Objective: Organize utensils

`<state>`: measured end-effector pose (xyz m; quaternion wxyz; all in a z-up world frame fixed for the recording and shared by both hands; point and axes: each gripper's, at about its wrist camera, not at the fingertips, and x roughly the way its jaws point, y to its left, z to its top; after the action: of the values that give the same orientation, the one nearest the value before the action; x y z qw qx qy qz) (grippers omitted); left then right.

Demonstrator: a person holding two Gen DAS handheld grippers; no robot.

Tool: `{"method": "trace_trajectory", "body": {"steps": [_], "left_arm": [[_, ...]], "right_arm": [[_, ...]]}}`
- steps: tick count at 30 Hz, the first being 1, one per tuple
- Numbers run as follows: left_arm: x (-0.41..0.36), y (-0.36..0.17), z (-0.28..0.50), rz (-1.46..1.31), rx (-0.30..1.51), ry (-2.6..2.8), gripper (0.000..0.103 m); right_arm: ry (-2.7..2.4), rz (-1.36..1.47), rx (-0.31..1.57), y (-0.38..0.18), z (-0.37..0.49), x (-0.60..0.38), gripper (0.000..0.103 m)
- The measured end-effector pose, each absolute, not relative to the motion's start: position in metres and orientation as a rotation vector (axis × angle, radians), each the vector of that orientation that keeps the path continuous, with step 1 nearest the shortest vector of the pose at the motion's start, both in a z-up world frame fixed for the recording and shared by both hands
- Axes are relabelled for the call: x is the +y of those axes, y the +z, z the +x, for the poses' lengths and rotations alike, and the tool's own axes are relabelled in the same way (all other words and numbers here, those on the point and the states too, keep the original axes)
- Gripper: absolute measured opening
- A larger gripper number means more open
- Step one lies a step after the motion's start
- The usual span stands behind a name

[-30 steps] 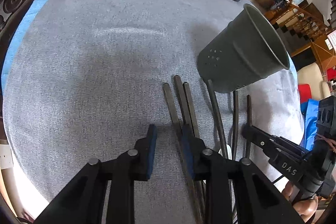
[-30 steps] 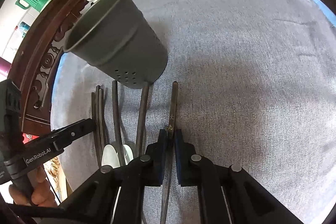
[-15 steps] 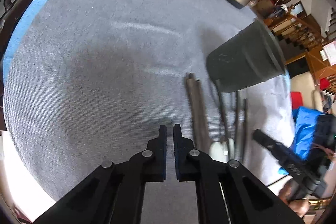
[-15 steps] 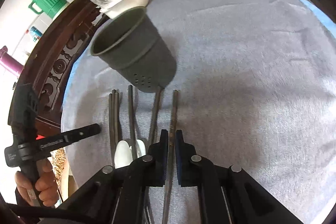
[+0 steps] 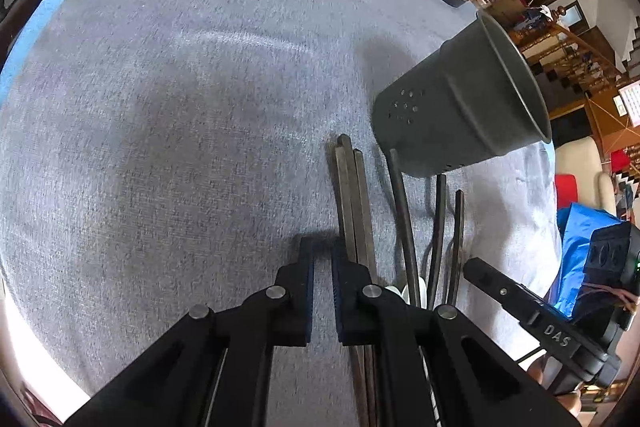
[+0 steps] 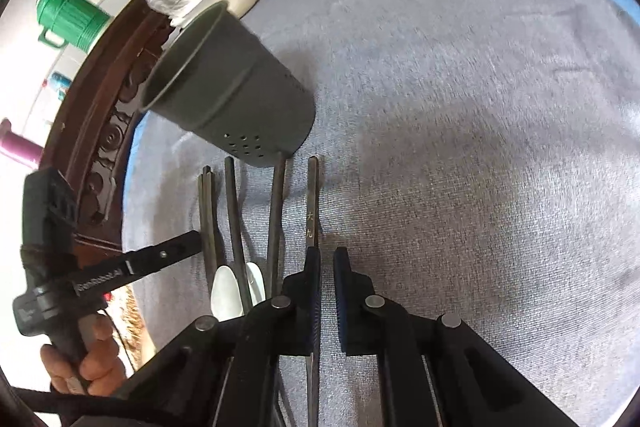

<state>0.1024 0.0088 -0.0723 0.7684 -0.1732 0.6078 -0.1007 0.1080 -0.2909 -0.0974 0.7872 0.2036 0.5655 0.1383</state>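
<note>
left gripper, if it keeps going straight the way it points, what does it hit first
Likely the grey cloth: the left gripper points steeply down at bare fabric, its fingers shut, with the bundled chopsticks just to their right. Depth is unclear.

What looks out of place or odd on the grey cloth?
The utensil holder stands empty on the cloth, while the chopsticks and long-handled spoons lie flat beside its base instead of standing inside. One chopstick lies apart from the others. Nothing looks spilled or broken.
</note>
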Motion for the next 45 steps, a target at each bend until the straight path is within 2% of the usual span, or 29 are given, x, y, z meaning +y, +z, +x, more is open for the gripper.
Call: {"method": "trace_trajectory", "body": {"steps": [2,4,6,9,26,36,39,45], "left_arm": [[-0.001,-0.073,0.107,-0.37,1.318,-0.216,0.011],[-0.006,-0.072,0.111,-0.38,1.317,-0.235,0.025],[-0.009,-0.07,0.112,-0.408,1.312,-0.259,0.029],[-0.015,-0.07,0.115,-0.376,1.312,-0.249,0.029],[-0.034,-0.069,0.094,-0.199,1.288,-0.221,0.03],[-0.064,-0.07,0.093,-0.202,1.281,-0.237,0.03],[-0.07,-0.07,0.095,-0.192,1.267,-0.223,0.037],[-0.076,-0.07,0.1,-0.175,1.251,-0.213,0.04]], "right_arm": [[0.305,0.478,1.223,-0.098,0.108,-0.299,0.009],[0.305,0.509,1.217,-0.098,0.109,-0.305,0.01],[0.31,0.514,1.214,-0.096,0.109,-0.309,0.013],[0.321,0.509,1.222,-0.096,0.111,-0.307,0.015],[0.309,0.474,1.229,-0.106,0.117,-0.277,0.016],[0.325,0.462,1.223,-0.106,0.118,-0.279,0.016],[0.331,0.468,1.218,-0.107,0.118,-0.28,0.016],[0.33,0.472,1.206,-0.107,0.119,-0.281,0.016]]}}
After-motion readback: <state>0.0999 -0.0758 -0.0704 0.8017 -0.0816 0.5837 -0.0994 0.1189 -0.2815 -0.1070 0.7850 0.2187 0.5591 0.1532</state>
